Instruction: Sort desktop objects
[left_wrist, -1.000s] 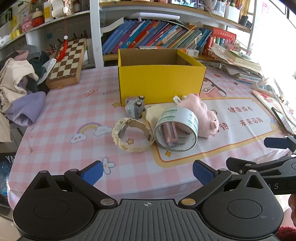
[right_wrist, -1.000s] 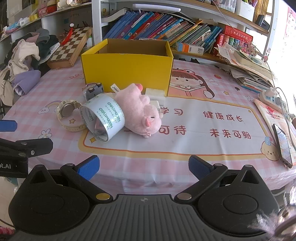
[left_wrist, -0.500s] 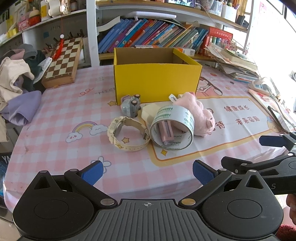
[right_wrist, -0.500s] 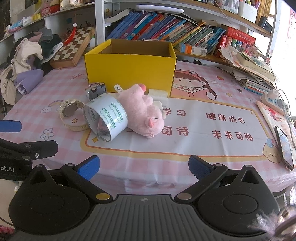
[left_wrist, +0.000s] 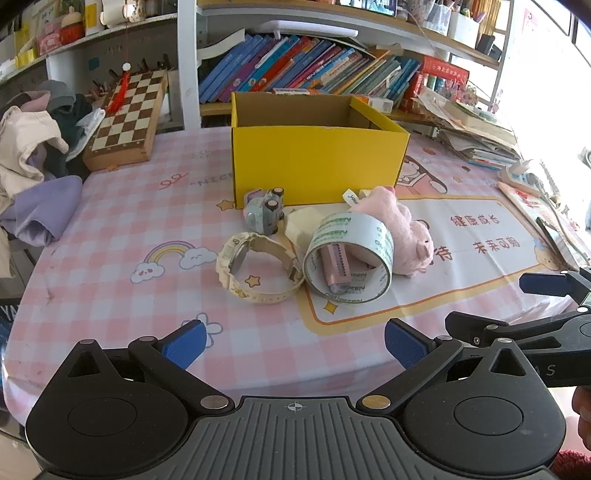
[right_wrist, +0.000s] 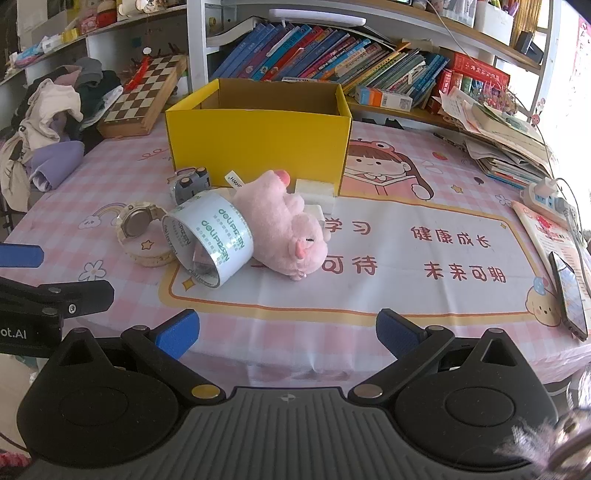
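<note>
An open yellow box (left_wrist: 314, 162) (right_wrist: 258, 147) stands mid-table. In front of it lie a grey toy car (left_wrist: 264, 214) (right_wrist: 190, 184), a cream watch (left_wrist: 258, 267) (right_wrist: 142, 229), a tape roll (left_wrist: 349, 258) (right_wrist: 210, 240) with a pink item inside, a pink plush pig (left_wrist: 402, 232) (right_wrist: 284, 230) and a white block (right_wrist: 314, 192). My left gripper (left_wrist: 293, 341) hovers open at the near table edge, short of the watch and tape. My right gripper (right_wrist: 288, 330) is open too, near the edge in front of the pig. Both hold nothing.
A chessboard (left_wrist: 127, 118) and a pile of clothes (left_wrist: 33, 162) sit at the far left. Books fill the shelf (right_wrist: 332, 48) behind the box. Stacked papers (right_wrist: 506, 147), a power strip (right_wrist: 546, 195) and a phone (right_wrist: 570, 295) line the right side.
Both grippers have drifted slightly forward toward the objects, which look a little larger and nearer. Nothing on the table has moved, and both stay open.
</note>
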